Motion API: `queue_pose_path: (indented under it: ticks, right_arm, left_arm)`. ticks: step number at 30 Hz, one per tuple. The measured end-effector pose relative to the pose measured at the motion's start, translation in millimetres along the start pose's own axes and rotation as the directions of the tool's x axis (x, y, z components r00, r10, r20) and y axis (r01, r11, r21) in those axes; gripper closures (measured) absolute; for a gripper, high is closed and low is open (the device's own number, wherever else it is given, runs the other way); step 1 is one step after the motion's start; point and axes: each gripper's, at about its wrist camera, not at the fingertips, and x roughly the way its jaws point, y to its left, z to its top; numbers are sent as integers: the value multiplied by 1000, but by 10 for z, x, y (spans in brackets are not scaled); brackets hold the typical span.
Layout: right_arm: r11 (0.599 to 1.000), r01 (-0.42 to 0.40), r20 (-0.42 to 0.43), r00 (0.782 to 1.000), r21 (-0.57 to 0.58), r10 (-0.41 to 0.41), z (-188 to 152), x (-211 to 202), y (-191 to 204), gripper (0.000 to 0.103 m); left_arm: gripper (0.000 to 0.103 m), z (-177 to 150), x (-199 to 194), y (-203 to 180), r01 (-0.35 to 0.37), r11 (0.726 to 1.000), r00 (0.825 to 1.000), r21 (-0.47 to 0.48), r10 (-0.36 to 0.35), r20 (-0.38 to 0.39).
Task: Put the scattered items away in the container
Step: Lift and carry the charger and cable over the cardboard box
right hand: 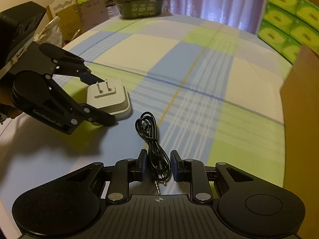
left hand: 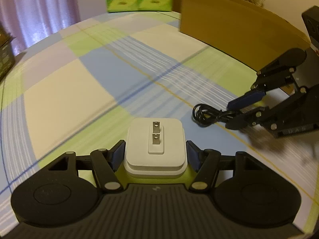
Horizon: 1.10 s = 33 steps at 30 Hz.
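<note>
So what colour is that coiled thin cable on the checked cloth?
Black, coiled thin cable with metal jack plugs; clearest in the right wrist view.

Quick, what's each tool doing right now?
Left tool: shut on the white plug adapter, prongs facing forward.
Right tool: open, pads either side of the black audio cable, not yet clamped.

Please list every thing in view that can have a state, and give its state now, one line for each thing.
Left gripper: shut on the charger.
Charger: white, held between the fingers, prongs pointing away from the camera.
Right gripper: open, one finger each side of the cable.
Cable: black, bundled, lying on the tablecloth, not yet gripped.
Cardboard box: standing upright on the table; its inside is hidden.
</note>
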Motion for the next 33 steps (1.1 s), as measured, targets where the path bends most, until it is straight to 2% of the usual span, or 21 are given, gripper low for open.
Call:
queue_pose_path:
  ticks: [6,14,19,25,33]
  right_arm:
    - [1000,0,-27,1000,6,0,-248,-215,17,76]
    - [1000,-3,-44,999,24,4,-562,-480,61,76]
    - [999,-4,-35,999,44,6,-684,-635,82,76]
    - [998,2,-19,1000,69,-1,-786,-806,97,76]
    - [996,-7,0,1000,87,7,-868,-949,124,76]
  left_arm:
    - [43,-81,-97,-501,30,998,999,56,-29,-24]
    - [43,-255,-248,-1081,25,999,999,35,-23,-32]
    - [43,-317,-339,-1264,-26,998,997,-61,22,-68]
    - [43,-370,-412,-1511,-114,985,990,-129,102,-95]
    - [43,-394,-461,-1633,-155,973,983,-172,134,-125]
